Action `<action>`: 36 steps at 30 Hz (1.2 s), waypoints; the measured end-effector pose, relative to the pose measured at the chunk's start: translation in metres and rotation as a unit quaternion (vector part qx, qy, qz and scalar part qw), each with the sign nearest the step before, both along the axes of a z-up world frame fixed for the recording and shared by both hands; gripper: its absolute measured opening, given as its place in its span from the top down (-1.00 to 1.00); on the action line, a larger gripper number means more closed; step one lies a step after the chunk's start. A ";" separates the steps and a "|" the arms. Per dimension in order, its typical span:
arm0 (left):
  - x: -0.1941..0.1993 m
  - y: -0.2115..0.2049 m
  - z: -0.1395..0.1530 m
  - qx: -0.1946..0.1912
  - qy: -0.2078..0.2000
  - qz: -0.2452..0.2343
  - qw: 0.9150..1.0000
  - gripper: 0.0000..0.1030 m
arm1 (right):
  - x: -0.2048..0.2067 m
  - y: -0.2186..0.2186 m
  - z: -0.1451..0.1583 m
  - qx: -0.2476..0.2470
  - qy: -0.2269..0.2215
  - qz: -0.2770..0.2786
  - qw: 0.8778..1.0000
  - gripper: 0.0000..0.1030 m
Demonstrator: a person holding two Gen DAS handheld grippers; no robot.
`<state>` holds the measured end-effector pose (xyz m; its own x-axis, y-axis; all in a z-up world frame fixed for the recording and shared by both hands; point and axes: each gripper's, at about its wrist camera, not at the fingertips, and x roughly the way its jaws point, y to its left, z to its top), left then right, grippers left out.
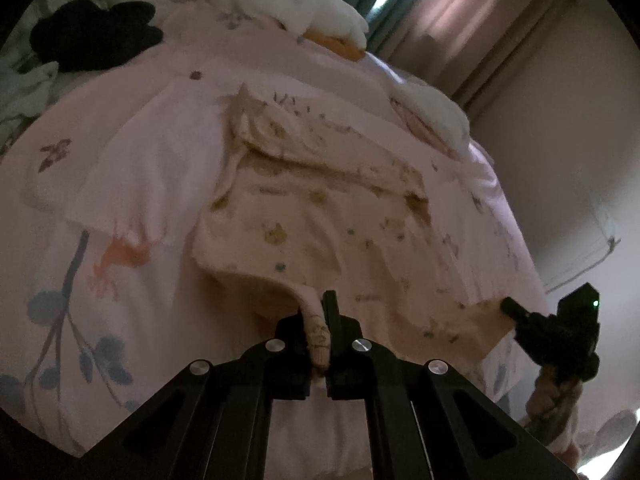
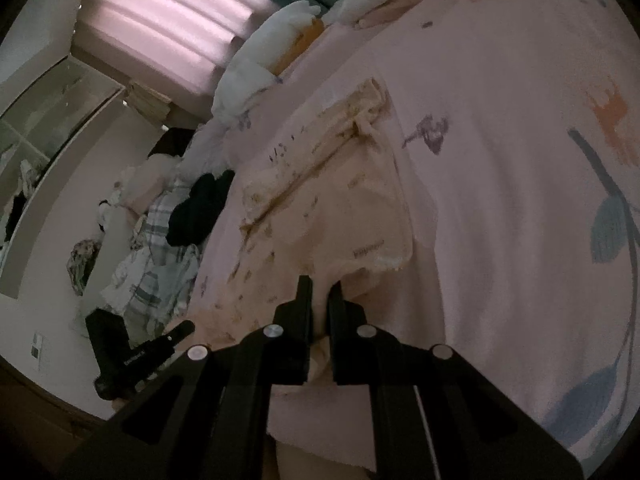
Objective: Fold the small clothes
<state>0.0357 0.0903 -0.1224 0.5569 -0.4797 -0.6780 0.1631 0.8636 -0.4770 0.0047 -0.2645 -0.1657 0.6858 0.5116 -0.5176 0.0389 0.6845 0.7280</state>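
A cream small garment (image 1: 320, 216) with little animal prints lies spread on the pink bedspread (image 1: 132, 312). My left gripper (image 1: 320, 312) is shut on its near edge, with cloth bunched between the fingers. My right gripper (image 1: 510, 308) shows at the right of the left wrist view, at the garment's other near corner. In the right wrist view the right gripper (image 2: 320, 292) is shut on the garment (image 2: 344, 208), and the left gripper (image 2: 180, 330) shows at the lower left.
A folded pink cloth (image 1: 144, 168) lies left of the garment. White plush toys (image 1: 296, 4) and a black garment (image 1: 96, 36) lie farther back. Plaid and dark clothes (image 2: 168, 240) pile at the bed's edge. Curtains (image 2: 168, 12) hang beyond.
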 end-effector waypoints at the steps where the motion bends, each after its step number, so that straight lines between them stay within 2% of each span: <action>1: 0.005 0.001 0.002 -0.008 -0.002 0.002 1.000 0.95 | 0.006 -0.002 0.003 0.001 -0.004 -0.002 1.000 0.84; 7: 0.046 0.006 0.011 -0.026 -0.025 0.024 0.999 0.95 | 0.047 -0.003 0.026 -0.031 -0.030 -0.010 0.999 0.84; 12: 0.082 0.015 0.009 -0.067 -0.028 0.048 0.996 0.95 | 0.082 -0.009 0.036 -0.035 -0.042 -0.019 0.998 0.84; 15: 0.096 0.016 0.008 -0.066 -0.035 0.057 0.996 0.95 | 0.098 -0.010 0.036 -0.037 -0.044 -0.016 0.998 0.84; 21: 0.112 0.025 0.001 -0.088 -0.033 0.073 0.993 0.95 | 0.114 -0.016 0.028 -0.040 -0.039 -0.017 0.998 0.84; 31: 0.124 0.028 0.007 -0.078 -0.047 0.075 0.993 0.95 | 0.131 -0.024 0.034 -0.050 -0.047 -0.032 0.997 0.84; 36: 0.123 0.025 0.013 -0.047 -0.061 0.071 0.995 0.95 | 0.136 -0.025 0.042 -0.068 -0.051 -0.026 0.996 0.84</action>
<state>0.1591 0.1149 -0.1090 0.6987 -0.4483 -0.5575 0.1040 0.8347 -0.5408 0.1407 -0.2891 -0.1236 0.7622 0.4036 -0.5061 0.0087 0.7754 0.6314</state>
